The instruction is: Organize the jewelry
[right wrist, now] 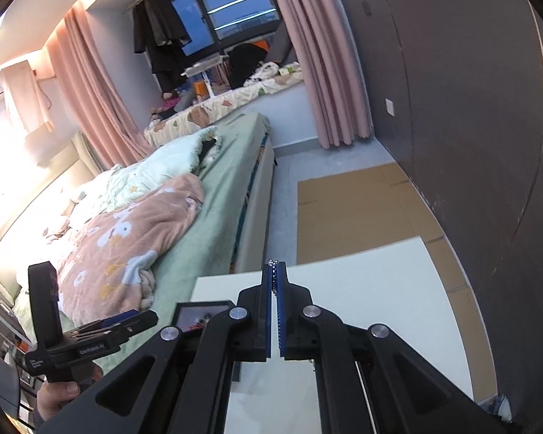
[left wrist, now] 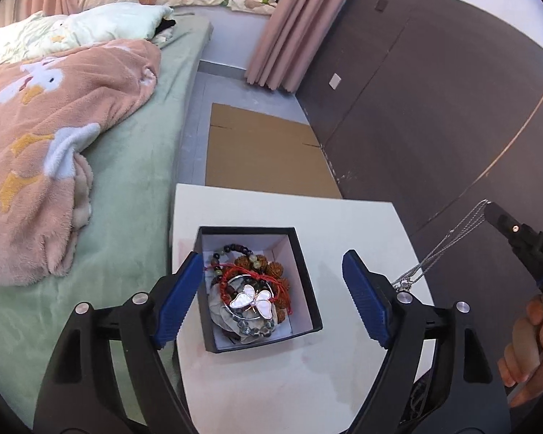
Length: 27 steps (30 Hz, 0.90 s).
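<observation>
Jaws of the left gripper gape wide and empty above the jewelry box, while the right gripper, off to its right, pinches a dangling silver chain.

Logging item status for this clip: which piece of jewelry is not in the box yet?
The silver chain necklace. It hangs from the shut right claw above the white table, while the bracelets and butterfly pendant lie inside the black box.
</observation>
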Each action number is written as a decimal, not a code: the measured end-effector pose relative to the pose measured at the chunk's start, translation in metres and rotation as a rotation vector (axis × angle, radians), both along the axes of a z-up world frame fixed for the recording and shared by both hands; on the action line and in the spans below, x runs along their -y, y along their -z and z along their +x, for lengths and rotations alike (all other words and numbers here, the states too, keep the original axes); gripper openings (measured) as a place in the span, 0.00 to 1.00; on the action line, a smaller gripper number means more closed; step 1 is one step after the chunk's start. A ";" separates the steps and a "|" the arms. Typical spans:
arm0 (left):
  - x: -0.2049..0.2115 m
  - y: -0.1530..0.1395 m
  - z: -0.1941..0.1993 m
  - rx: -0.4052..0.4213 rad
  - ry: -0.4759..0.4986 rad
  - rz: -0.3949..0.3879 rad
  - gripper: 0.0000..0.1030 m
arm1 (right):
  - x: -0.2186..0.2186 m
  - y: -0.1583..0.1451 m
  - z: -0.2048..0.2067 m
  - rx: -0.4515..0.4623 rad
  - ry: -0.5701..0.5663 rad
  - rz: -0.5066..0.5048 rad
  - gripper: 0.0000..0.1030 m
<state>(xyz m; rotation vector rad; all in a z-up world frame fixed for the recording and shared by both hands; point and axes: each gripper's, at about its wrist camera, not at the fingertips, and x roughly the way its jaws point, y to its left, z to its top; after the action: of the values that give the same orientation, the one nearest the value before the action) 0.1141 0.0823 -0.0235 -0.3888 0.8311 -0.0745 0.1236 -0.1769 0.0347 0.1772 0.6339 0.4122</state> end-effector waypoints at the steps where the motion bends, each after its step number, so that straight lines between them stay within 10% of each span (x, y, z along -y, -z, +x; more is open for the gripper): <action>1: -0.004 -0.002 -0.002 0.004 -0.009 -0.003 0.81 | -0.004 -0.005 -0.001 0.007 -0.007 0.000 0.02; 14: -0.064 -0.021 -0.017 0.056 -0.120 -0.085 0.90 | -0.092 -0.047 0.001 0.055 -0.125 -0.042 0.02; 27: -0.114 -0.026 -0.029 0.080 -0.212 -0.163 0.90 | -0.177 0.006 0.017 -0.083 -0.239 -0.088 0.03</action>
<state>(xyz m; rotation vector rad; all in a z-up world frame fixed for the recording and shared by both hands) 0.0854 0.1966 0.0024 -0.6219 0.7032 0.0399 0.1405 0.0006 0.0285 0.0339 0.7565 0.6077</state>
